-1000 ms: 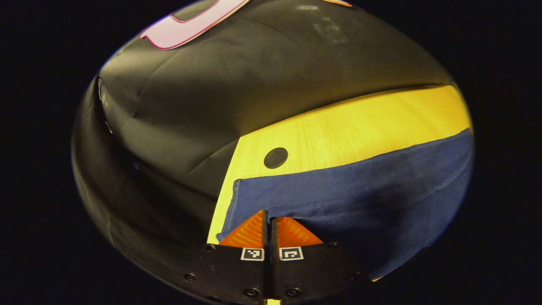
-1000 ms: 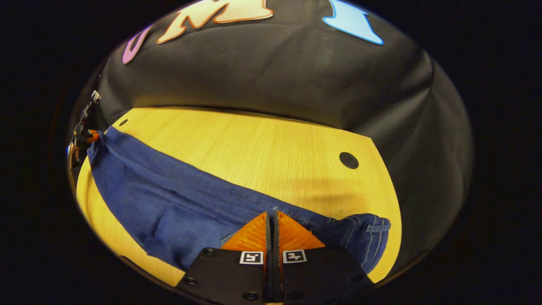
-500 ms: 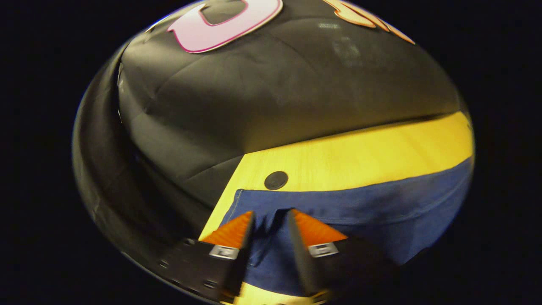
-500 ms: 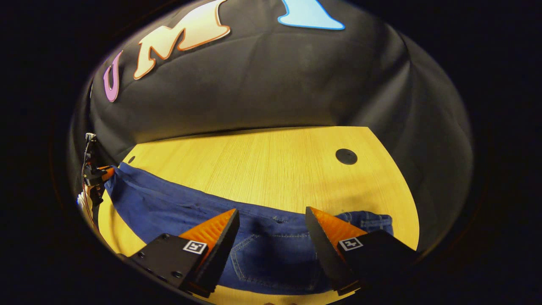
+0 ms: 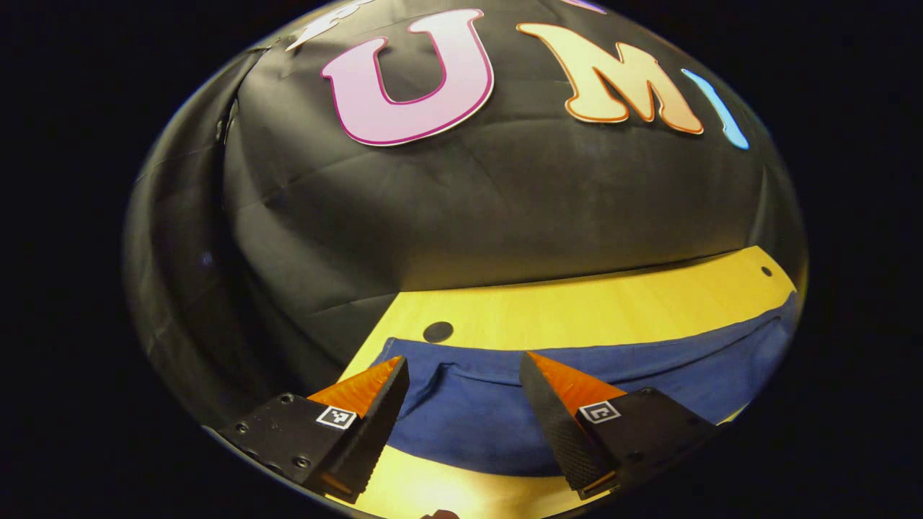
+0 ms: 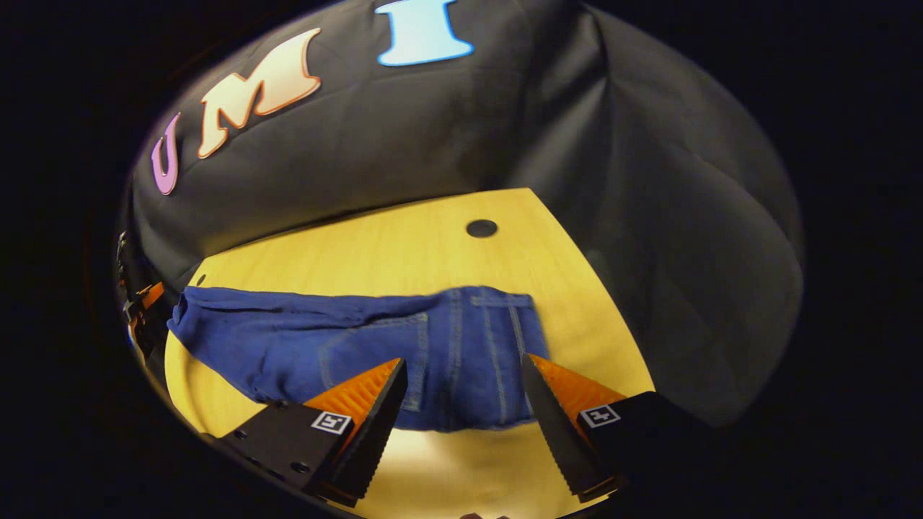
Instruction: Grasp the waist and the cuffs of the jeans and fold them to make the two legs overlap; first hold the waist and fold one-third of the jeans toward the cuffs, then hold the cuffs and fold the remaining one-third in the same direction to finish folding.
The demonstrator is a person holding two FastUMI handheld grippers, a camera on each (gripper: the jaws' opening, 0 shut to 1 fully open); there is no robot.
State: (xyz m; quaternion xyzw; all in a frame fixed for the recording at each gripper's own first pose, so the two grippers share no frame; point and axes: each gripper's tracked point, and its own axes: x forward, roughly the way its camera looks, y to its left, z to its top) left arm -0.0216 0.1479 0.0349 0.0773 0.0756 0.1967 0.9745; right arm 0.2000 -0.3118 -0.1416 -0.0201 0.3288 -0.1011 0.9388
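Right gripper view: jeans (image 6: 404, 346) lie flat on the wooden table (image 6: 404, 245), legs apparently overlapped, waist (image 6: 483, 353) nearest your right gripper (image 6: 461, 404). Its jaws are spread, holding nothing, likely lining up for the waist fold. Left gripper (image 5: 461, 404), also spread and empty, hovers over the cuffs (image 5: 433, 382).

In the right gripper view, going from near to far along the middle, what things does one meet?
Right tool, open → jeans lying on the table → bare wooden table → round dark hole → black cloth wall.
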